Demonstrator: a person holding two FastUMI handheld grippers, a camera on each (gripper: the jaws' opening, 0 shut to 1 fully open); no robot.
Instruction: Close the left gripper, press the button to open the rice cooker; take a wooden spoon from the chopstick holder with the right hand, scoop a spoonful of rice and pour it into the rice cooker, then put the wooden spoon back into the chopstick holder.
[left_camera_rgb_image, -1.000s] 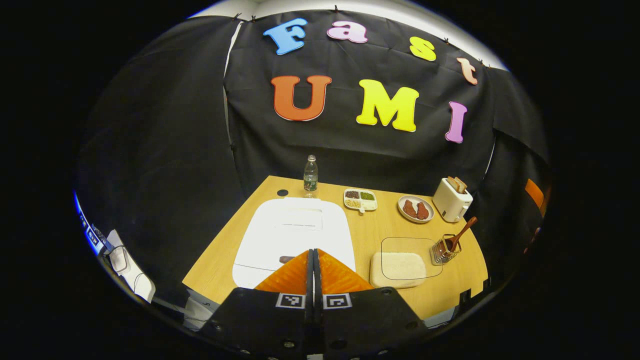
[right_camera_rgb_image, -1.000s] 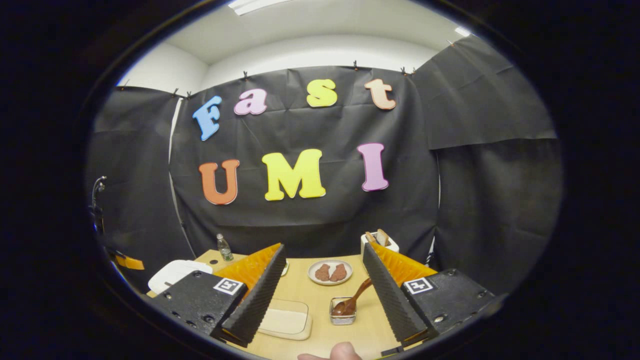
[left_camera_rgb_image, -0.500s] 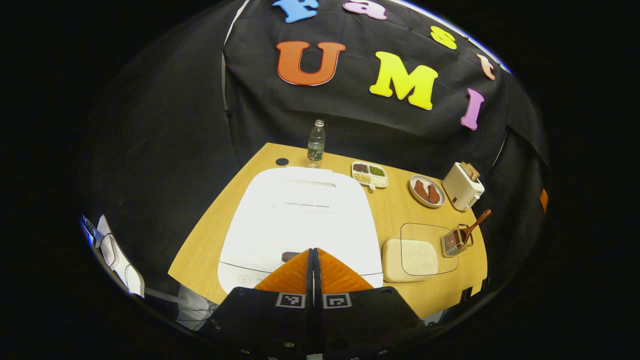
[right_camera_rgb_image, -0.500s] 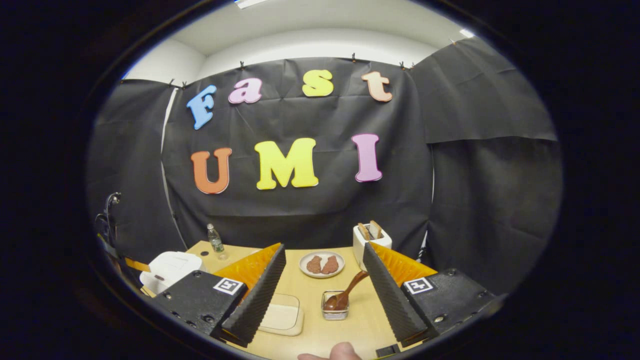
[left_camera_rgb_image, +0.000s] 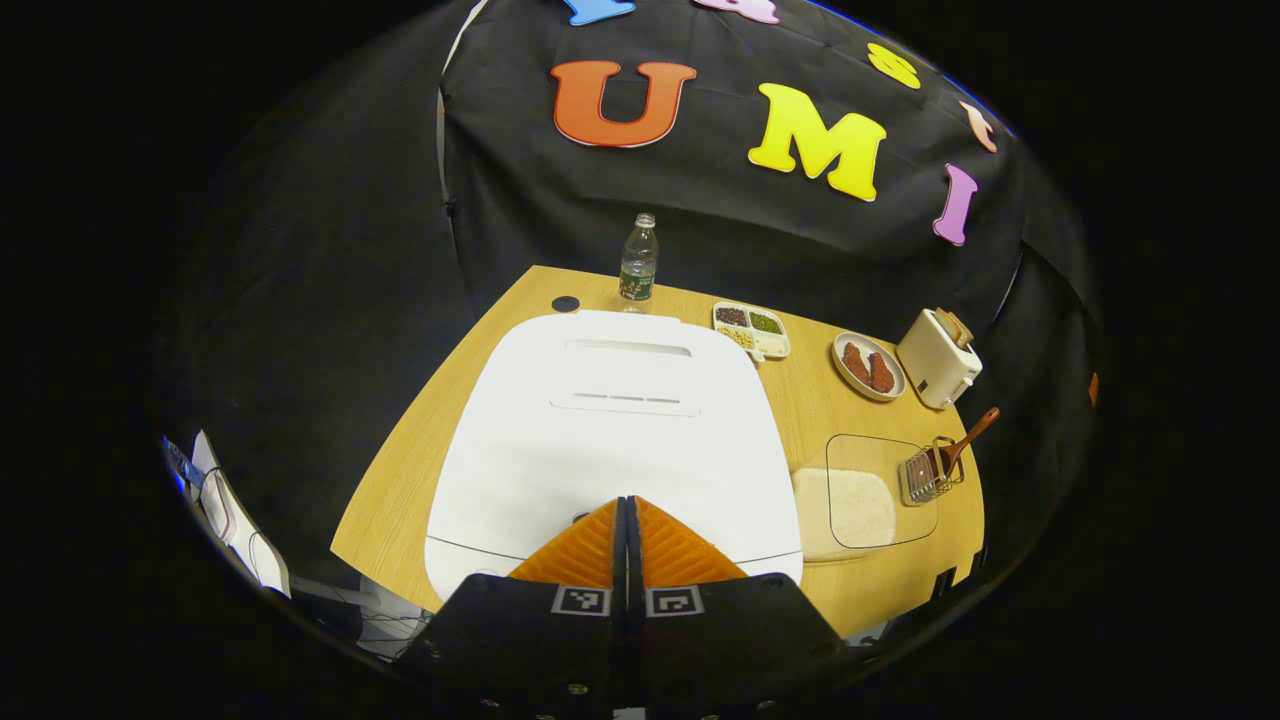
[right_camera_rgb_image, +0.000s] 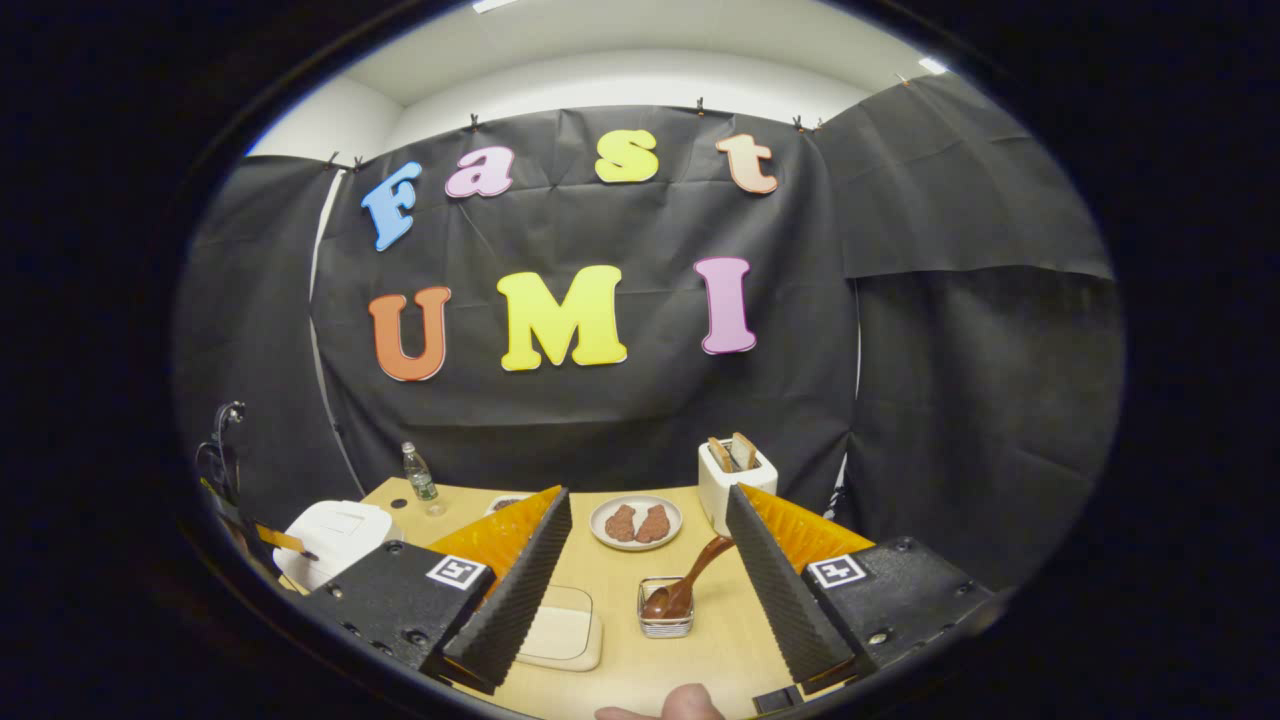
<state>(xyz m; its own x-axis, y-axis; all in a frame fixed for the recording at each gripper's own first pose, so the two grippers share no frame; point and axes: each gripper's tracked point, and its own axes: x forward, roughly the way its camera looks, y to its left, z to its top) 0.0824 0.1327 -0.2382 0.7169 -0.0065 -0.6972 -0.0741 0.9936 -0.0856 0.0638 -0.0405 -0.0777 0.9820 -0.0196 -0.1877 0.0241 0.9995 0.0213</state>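
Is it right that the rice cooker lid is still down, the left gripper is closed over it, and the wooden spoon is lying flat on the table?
Not quite. The wooden spoon stands in the chopstick holder, leaning, as the right gripper view shows. The rice cooker lid is down and the left gripper is closed over it.

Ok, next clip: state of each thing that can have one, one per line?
Left tool: shut, tips over the cooker's front edge.
Right tool: open, holding nothing.
Rice cooker: lid closed.
Wooden spoon: standing tilted in the chopstick holder.
Rice tray: holds rice.
Toaster: bread slices sticking up.
Water bottle: upright, capped.
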